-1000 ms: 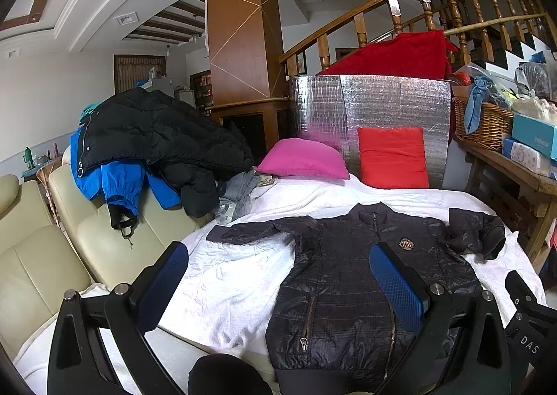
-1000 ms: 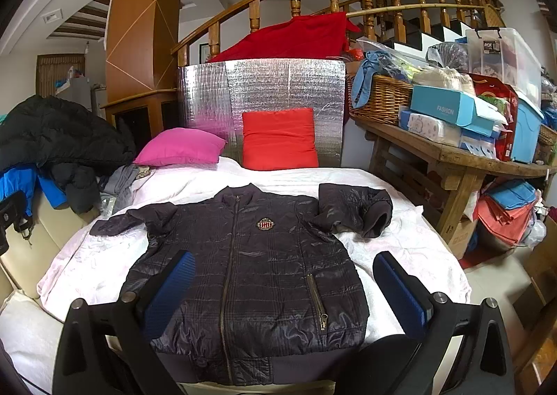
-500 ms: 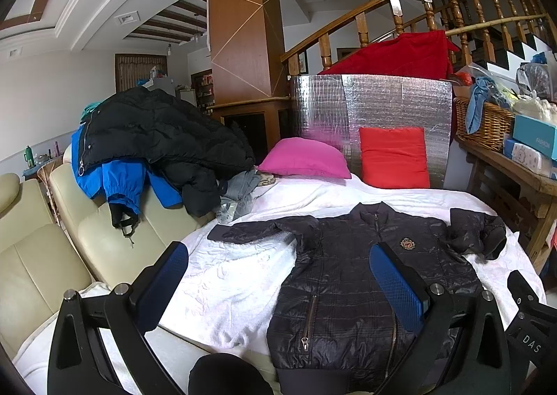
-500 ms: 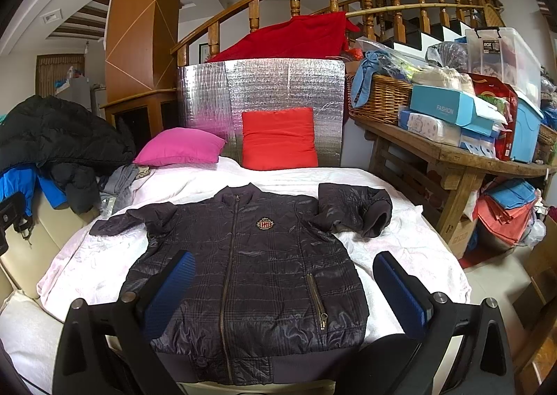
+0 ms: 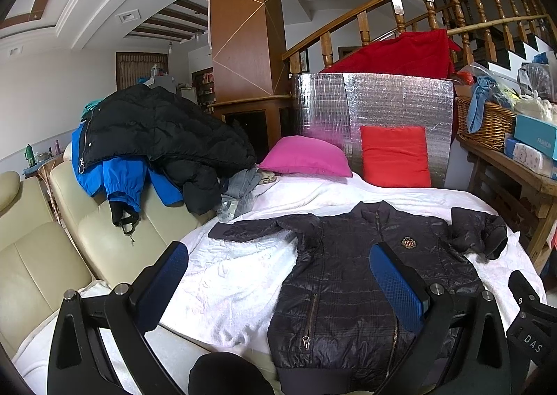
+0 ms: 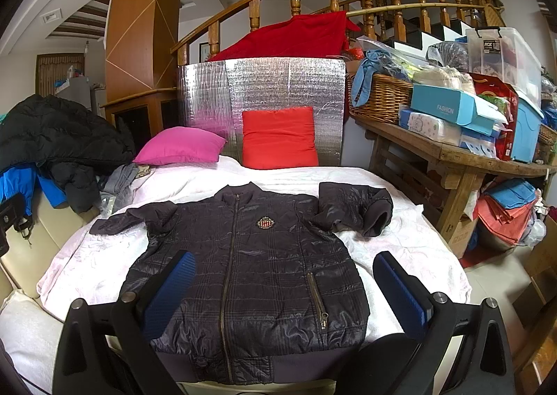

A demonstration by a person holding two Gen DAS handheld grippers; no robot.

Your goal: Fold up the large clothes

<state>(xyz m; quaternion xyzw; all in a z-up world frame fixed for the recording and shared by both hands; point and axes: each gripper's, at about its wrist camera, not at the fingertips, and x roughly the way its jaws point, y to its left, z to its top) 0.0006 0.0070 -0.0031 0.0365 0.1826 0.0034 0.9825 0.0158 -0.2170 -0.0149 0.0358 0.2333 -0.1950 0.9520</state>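
Note:
A dark quilted zip jacket [image 6: 257, 266] lies face up on the white-covered bed [image 6: 410, 242], hem toward me. It also shows in the left wrist view [image 5: 355, 283]. Its left sleeve [image 6: 132, 217] lies out flat; its right sleeve [image 6: 355, 208] is folded back with the cuff up. My left gripper [image 5: 278, 290] is open and empty, held above the bed's near left part. My right gripper [image 6: 283, 290] is open and empty, held above the jacket's hem.
A pile of black and blue coats [image 5: 149, 137] lies on the cream sofa [image 5: 41, 249] at left. Pink pillow [image 6: 177, 146] and red pillow [image 6: 278, 137] lean at the bed's far end. A cluttered wooden table [image 6: 452, 155] stands at right.
The left wrist view has shifted very slightly; the jacket and right gripper have not moved.

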